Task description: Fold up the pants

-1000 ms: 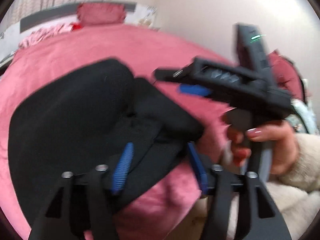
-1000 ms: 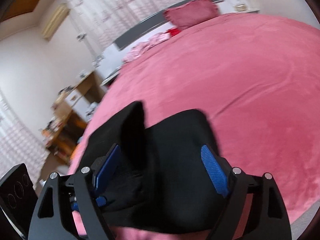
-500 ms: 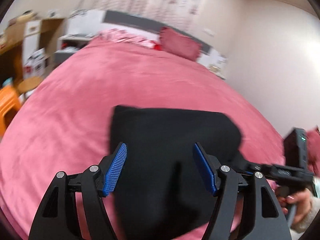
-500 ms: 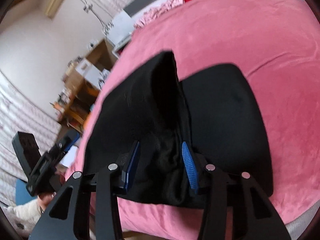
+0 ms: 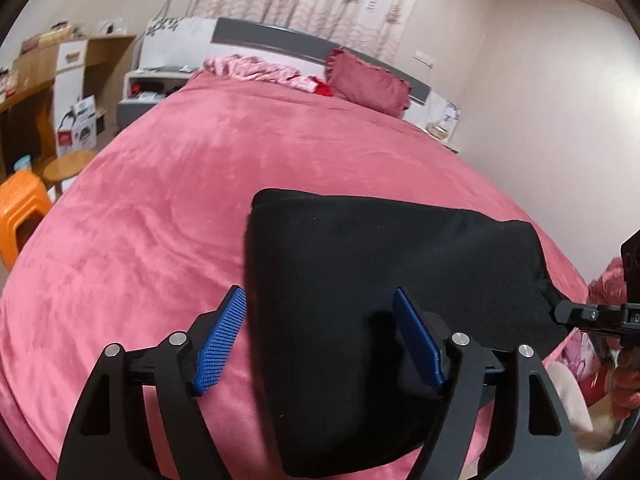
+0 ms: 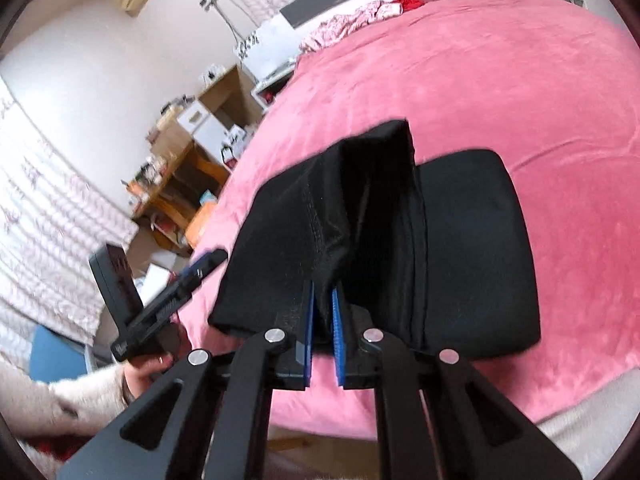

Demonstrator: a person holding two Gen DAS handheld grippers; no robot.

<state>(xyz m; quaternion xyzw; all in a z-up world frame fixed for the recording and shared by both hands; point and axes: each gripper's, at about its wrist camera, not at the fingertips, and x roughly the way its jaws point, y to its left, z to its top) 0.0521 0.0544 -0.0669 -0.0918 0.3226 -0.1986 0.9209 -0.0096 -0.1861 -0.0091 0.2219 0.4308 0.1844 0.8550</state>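
Black pants [image 5: 384, 288] lie folded into a compact bundle near the front edge of the pink bed [image 5: 192, 184]. My left gripper [image 5: 320, 340] is open above the bundle's left edge, holding nothing. My right gripper [image 6: 322, 316] is shut on a raised fold of the pants [image 6: 360, 216] at the near edge; the cloth rises in a ridge from its blue pads [image 6: 335, 340]. The right gripper shows at the far right of the left wrist view [image 5: 592, 314]. The left gripper shows at the left of the right wrist view [image 6: 200, 266].
A red pillow [image 5: 368, 84] and crumpled pink cloth [image 5: 256, 70] lie at the headboard. A wooden desk [image 5: 36, 92], a wooden stool [image 5: 68, 160] and an orange stool [image 5: 20, 216] stand left of the bed. A wall runs along the right.
My right gripper has closed on a fold of the pants. My left gripper has swung away from the right one and now hangs open over the bundle's left edge.
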